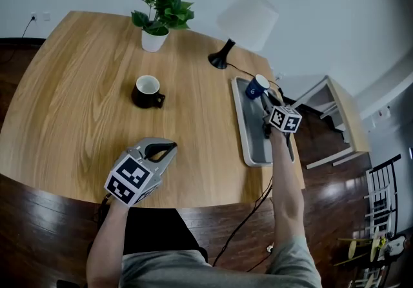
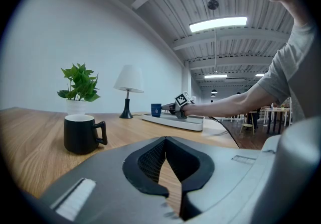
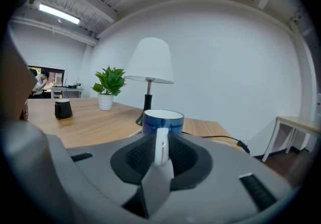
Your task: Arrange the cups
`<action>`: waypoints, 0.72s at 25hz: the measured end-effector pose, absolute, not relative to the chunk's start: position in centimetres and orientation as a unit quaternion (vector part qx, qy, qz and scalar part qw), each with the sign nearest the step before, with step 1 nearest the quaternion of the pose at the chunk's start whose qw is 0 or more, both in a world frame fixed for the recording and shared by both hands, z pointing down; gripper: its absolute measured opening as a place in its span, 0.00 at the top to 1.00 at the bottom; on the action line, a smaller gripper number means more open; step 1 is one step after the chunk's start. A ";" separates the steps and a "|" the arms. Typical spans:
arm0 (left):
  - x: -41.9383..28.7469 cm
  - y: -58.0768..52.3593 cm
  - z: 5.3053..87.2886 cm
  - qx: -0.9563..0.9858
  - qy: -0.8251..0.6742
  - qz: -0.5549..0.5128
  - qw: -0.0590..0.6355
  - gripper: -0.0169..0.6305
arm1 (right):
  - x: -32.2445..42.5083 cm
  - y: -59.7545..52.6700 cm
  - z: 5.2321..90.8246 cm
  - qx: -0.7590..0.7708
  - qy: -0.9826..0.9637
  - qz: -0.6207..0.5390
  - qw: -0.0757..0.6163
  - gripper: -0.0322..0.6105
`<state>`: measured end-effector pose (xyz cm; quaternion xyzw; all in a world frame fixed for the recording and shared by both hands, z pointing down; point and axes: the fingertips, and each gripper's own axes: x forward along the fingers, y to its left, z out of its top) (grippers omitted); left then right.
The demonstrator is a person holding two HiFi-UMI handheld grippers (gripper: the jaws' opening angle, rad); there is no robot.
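The table (image 1: pixel 77 86) is showing pale wood with fine grain under a soft satin finish. Near its middle the black cup (image 1: pixel 147 93) is gleaming like glazed ceramic, white inside. By the right edge the blue cup (image 1: pixel 256 87) is shining likewise, and the tray (image 1: pixel 248 144) there is looking matt grey, plastic-like. The left gripper (image 1: pixel 169 148) is wearing smooth matt grey plastic, its pads (image 2: pixel 149 160) looking black and finely ribbed.
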<state>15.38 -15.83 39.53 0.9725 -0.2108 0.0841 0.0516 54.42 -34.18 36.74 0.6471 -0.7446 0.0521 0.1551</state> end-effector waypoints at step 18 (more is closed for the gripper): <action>15.7 -16.0 39.1 0.972 -0.214 0.078 0.053 0.96 | 33.7 -25.4 32.3 0.493 -0.858 -0.026 0.142 0.63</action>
